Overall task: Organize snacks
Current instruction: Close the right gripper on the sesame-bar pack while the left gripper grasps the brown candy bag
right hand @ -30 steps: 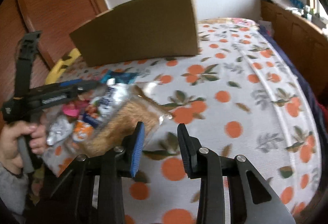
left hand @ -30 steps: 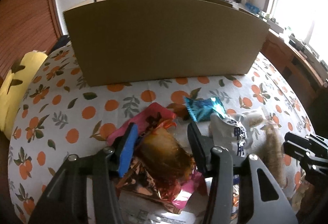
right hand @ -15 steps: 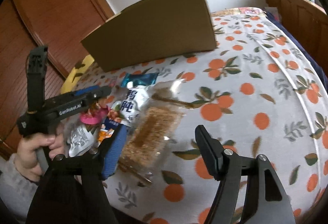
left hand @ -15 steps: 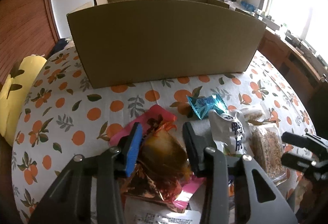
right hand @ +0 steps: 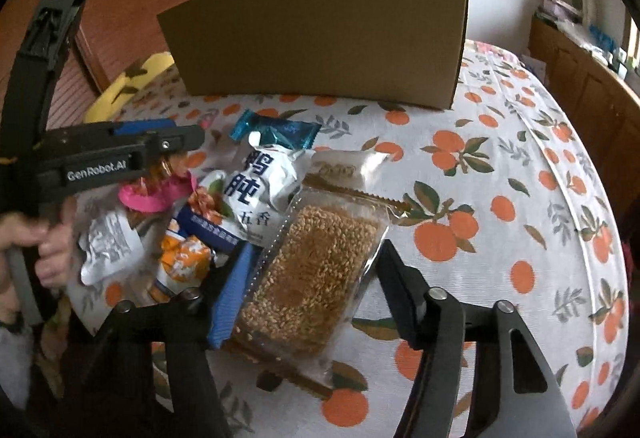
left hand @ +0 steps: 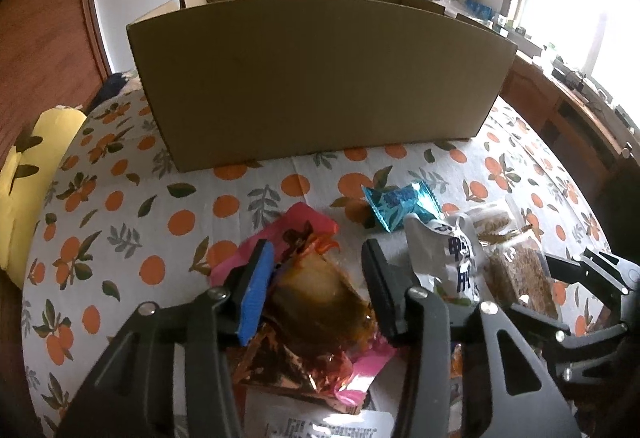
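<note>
A heap of snack packets lies on the orange-print bedsheet point(left hand: 120, 217) in front of a tall cardboard box point(left hand: 312, 77). My left gripper point(left hand: 316, 258) straddles a clear amber-brown packet point(left hand: 320, 298) that rests on a pink wrapper point(left hand: 304, 222); its jaws are opening. My right gripper point(right hand: 316, 250) straddles a clear sesame bar packet point(right hand: 312, 278), jaws closing, the pads at the wrapper's edges. Between the two lie a white packet with blue characters point(right hand: 256, 189) and a teal packet point(right hand: 276, 129). A hand holds the left gripper point(right hand: 120, 153).
An orange packet point(right hand: 184, 262) and a silvery white one point(right hand: 108, 250) lie low in the heap. A yellow pillow point(left hand: 36, 173) lies at the bed's left edge. Wooden cabinets point(left hand: 572, 117) run along the right. Bare sheet stretches right of the heap point(right hand: 500, 197).
My right gripper has slid left from bare sheet to over the sesame bar packet, and its jaws stand much wider. The left gripper kept its place, its jaws narrowing then widening around the amber packet.
</note>
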Tool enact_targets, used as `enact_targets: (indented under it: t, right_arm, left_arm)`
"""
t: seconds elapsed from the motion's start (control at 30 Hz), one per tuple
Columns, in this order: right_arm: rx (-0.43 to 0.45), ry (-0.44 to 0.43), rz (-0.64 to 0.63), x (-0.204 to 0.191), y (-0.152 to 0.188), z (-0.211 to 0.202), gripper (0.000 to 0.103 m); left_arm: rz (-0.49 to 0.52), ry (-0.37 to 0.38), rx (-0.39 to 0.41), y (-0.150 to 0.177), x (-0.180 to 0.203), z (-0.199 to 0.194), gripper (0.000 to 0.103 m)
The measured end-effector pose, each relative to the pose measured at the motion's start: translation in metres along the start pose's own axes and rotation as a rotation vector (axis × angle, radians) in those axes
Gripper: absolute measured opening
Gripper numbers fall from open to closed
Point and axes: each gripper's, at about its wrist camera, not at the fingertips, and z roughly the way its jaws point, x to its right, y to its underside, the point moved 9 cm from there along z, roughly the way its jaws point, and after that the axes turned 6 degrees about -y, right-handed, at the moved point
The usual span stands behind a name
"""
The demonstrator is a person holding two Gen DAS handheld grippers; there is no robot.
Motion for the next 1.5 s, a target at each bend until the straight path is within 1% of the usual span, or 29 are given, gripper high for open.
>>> enact_targets:
  t: [0.07, 0.17, 0.23, 0.37, 0.47, 0.63, 0.8, 0.9, 1.0, 1.13, 1.27, 1.4, 1.5]
  right_arm:
    - [-0.009, -0.007, -0.007, 0.004, 0.001, -0.001, 0.058]
    - [-0.014, -0.001, -0.018, 0.006, 0.001, -0.002, 0.058]
    - [-0.016, 0.01, -0.028, 0.005, 0.002, -0.003, 0.058]
    - [-0.012, 0.024, -0.043, 0.004, 0.002, -0.002, 0.058]
    - [-0.008, 0.027, -0.05, 0.004, 0.003, -0.003, 0.058]
    - [-0.014, 0.033, -0.066, 0.003, 0.003, -0.002, 0.058]
    - [-0.015, 0.037, -0.075, 0.002, 0.003, -0.002, 0.058]
    - [-0.014, 0.043, -0.08, 0.002, 0.003, -0.001, 0.058]
    - [-0.015, 0.05, -0.085, 0.002, 0.003, -0.001, 0.058]
    - [-0.014, 0.057, -0.092, 0.001, 0.003, 0.0, 0.059]
    - [-0.013, 0.057, -0.092, 0.001, 0.003, 0.001, 0.059]
    - [-0.013, 0.058, -0.092, 0.001, 0.003, 0.001, 0.059]
    - [-0.012, 0.059, -0.091, 0.001, 0.002, 0.001, 0.059]
  left_arm:
    - [-0.001, 0.008, -0.002, 0.0, 0.001, -0.004, 0.049]
    - [0.015, 0.013, -0.016, 0.0, 0.001, -0.01, 0.052]
    - [0.036, 0.014, -0.056, 0.002, 0.002, -0.009, 0.052]
    - [0.043, 0.029, -0.114, 0.004, 0.0, -0.009, 0.052]
    - [0.054, 0.048, -0.143, 0.007, 0.002, -0.009, 0.052]
    - [0.046, 0.048, -0.155, 0.007, 0.003, -0.007, 0.053]
    - [0.036, 0.046, -0.163, 0.006, 0.004, -0.001, 0.056]
    - [0.05, 0.043, -0.159, 0.007, 0.006, 0.001, 0.058]
    - [0.034, 0.052, -0.161, 0.008, 0.004, 0.003, 0.059]
    - [0.039, 0.04, -0.159, 0.007, 0.003, 0.001, 0.059]
    - [0.011, 0.024, -0.171, 0.002, -0.002, -0.001, 0.058]
    - [-0.042, 0.059, -0.157, -0.009, -0.011, -0.017, 0.058]
    - [-0.061, 0.099, -0.187, -0.006, -0.011, -0.026, 0.058]
